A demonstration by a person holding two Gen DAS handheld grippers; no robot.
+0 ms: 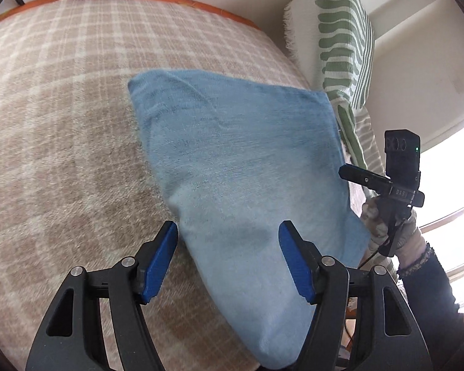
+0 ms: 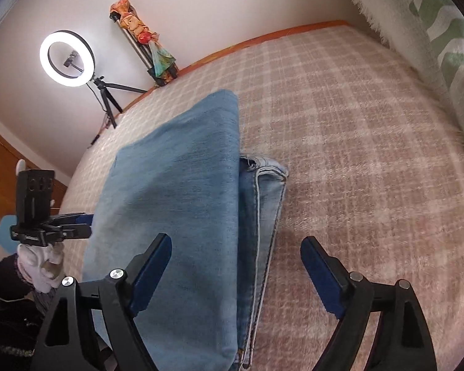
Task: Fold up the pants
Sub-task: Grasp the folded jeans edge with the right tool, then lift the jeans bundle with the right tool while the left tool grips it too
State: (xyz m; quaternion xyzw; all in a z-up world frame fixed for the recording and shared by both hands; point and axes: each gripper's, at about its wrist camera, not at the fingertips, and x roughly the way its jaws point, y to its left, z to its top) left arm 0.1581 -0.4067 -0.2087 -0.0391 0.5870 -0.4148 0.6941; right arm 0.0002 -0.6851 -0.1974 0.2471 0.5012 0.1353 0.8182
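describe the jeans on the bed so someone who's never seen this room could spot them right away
Find the bed covered by a beige and white checked blanket. The jeans lie on it as a folded, light blue denim bundle, just ahead of both open tongs. They are the only blue thing on the blanket; a stitched seam runs along the lower layers at one edge, unlike the green and white patterned throw at the bedside.

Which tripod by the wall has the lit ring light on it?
The short black tripod on the left carries the glowing ring light. The taller silver tripod to its right only has colourful cloth draped over it.
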